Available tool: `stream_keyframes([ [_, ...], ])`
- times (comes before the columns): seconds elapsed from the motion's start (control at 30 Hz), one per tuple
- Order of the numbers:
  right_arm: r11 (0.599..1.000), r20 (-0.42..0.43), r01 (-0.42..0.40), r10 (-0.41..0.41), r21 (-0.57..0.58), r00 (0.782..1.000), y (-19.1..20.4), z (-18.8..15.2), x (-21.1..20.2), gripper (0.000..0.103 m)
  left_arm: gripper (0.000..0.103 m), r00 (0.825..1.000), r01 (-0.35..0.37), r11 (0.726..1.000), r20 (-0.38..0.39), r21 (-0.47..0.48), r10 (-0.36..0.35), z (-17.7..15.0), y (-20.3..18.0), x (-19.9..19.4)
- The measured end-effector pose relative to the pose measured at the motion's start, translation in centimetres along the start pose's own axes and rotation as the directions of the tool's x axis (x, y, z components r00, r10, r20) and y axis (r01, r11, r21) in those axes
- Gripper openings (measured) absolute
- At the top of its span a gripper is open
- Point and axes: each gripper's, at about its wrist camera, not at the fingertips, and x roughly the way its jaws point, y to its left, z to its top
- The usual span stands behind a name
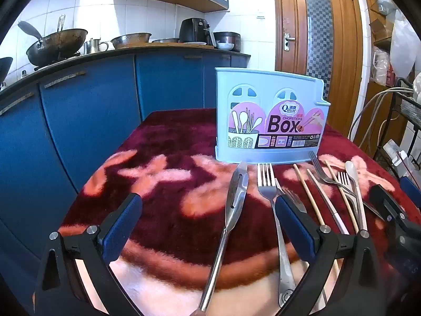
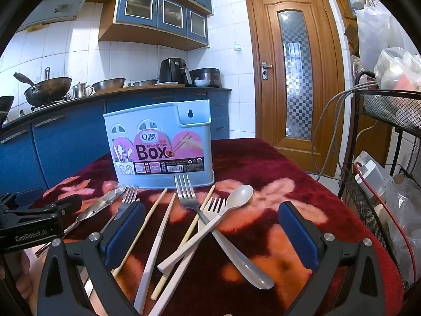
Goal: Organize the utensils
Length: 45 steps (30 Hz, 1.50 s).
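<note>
Box: a pale blue plastic utensil holder (image 2: 160, 144) stands upright at the far side of the worktop (image 2: 302, 179), which is covered by a dark red plush cloth with pink flowers; nothing shows above its rim, and its inside is hidden from here.
Label: the pink sticker on the front reads "Qinar", "CHOPSTICKS" and a large "Box", with drawings of spoons and chopsticks and a barcode; the small print is too fine to read.
Utensils: all lie loose on the cloth in front of the box: a metal peeler-like tool (image 1: 235, 197), steel forks (image 2: 188, 192), wooden chopsticks (image 2: 147, 226), a white-handled utensil (image 2: 155, 247) and a white spoon (image 2: 238, 197) crossing over a fork.
Left hand-held gripper (image 1: 208, 226): jaws spread wide, holding nothing, the metal tool lying between them.
Right hand-held gripper (image 2: 211, 233): jaws spread wide, empty, over the crossed forks and spoon.
Other writing: "GenRobot.AI" on the left gripper's black body.
</note>
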Motion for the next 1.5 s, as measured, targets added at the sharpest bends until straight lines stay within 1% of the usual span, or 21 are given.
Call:
stream_keyframes([
  [1.5, 1.0, -0.002, 0.0, 0.0, 0.0, 1.0, 0.0, 0.0, 0.03, 0.103, 0.102, 1.0, 0.001, 1.0, 0.0, -0.003, -0.001, 0.0, 0.01, 0.0],
])
